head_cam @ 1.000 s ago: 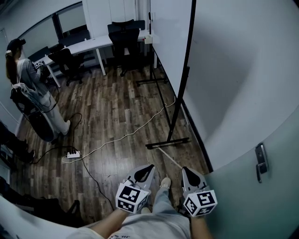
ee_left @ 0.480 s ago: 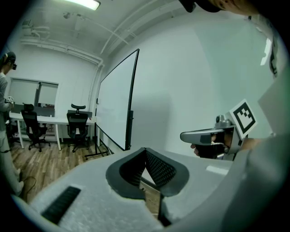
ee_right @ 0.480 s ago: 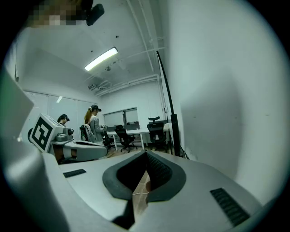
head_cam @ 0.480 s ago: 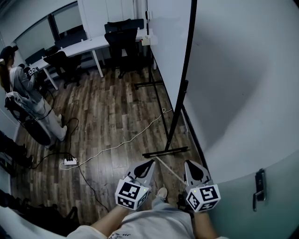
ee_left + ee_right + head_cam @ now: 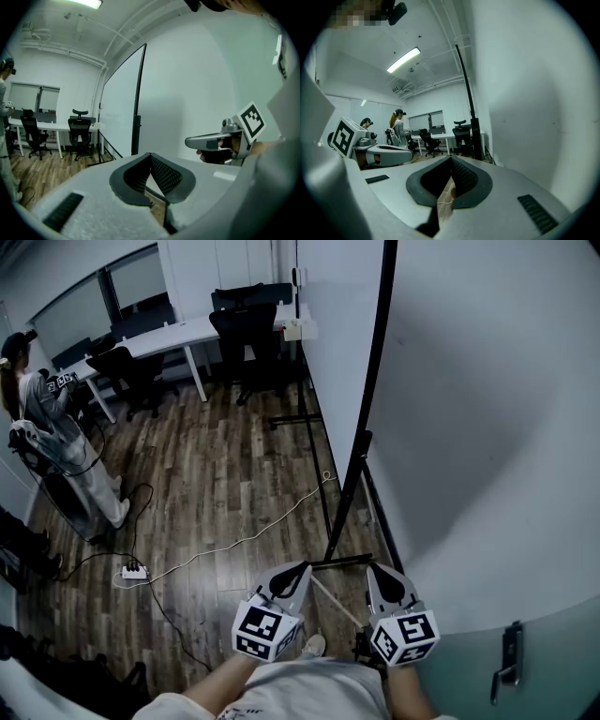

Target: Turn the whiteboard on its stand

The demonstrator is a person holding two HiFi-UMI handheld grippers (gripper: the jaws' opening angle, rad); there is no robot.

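you hold both grippers low over the wooden floor (image 5: 216, 474), side by side. the left gripper (image 5: 300, 568) has its fingers clenched together with nothing between them, and so does the right gripper (image 5: 377, 570). the whiteboard (image 5: 337, 352) stands upright on its black stand (image 5: 339, 562) along the floor's right edge, just beside the wall (image 5: 487, 427), ahead of both grippers and apart from them. a white cable (image 5: 246, 538) runs across the floor.
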